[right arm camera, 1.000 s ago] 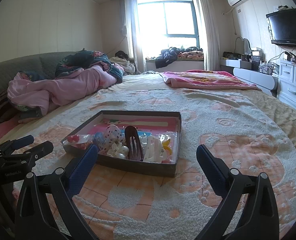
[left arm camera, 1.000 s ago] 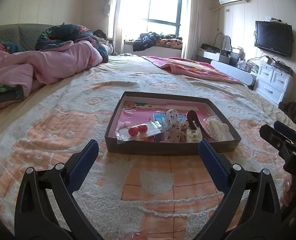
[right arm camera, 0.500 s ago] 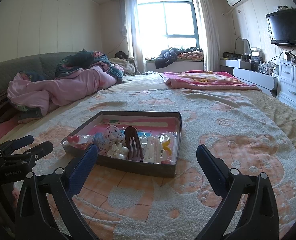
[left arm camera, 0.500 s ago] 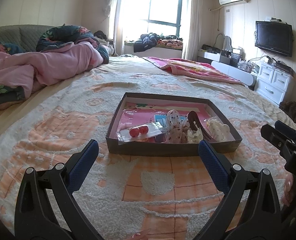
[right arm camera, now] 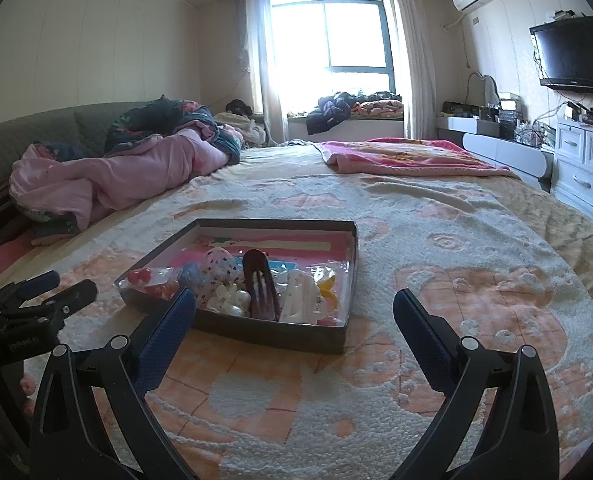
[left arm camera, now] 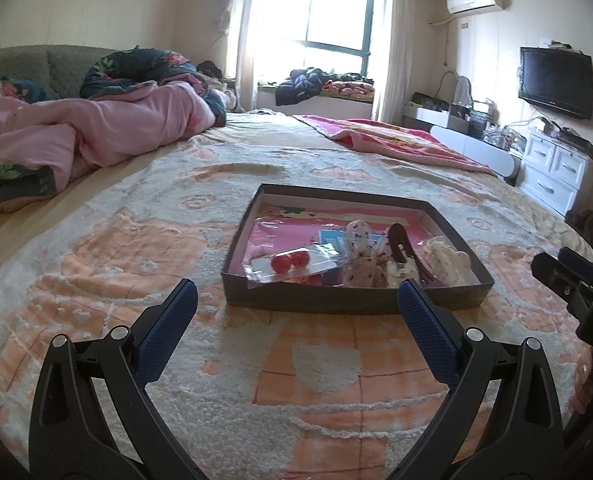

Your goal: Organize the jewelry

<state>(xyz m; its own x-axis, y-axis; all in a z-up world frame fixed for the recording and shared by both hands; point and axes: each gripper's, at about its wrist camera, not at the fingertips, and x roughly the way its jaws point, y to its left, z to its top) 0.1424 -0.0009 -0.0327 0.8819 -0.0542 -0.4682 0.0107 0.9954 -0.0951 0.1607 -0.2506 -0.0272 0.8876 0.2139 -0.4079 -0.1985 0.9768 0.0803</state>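
While both pairs of tongs are hovering spread wide and empty over the bed [left arm camera: 96, 280], one shallow dark tray [left arm camera: 336, 300] is lying ahead of them. The left tongs [left arm camera: 296, 308] are facing its near wall; the right tongs [right arm camera: 294, 312] are sitting toward its right corner. Inside are lying one clear bag of two red beads [left arm camera: 290, 262], one spotted fabric piece [right arm camera: 220, 266], one brown hair clip [right arm camera: 260, 288] and one white clip [right arm camera: 298, 300].

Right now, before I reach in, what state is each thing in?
Left hand-held gripper: open, empty, short of the tray.
Right hand-held gripper: open, empty.
Tray: lidless, flat on the bed.
Clear bag with red beads: lying in the tray's near left part.
Brown hair claw: lying among the clips.
TV: screen dark.
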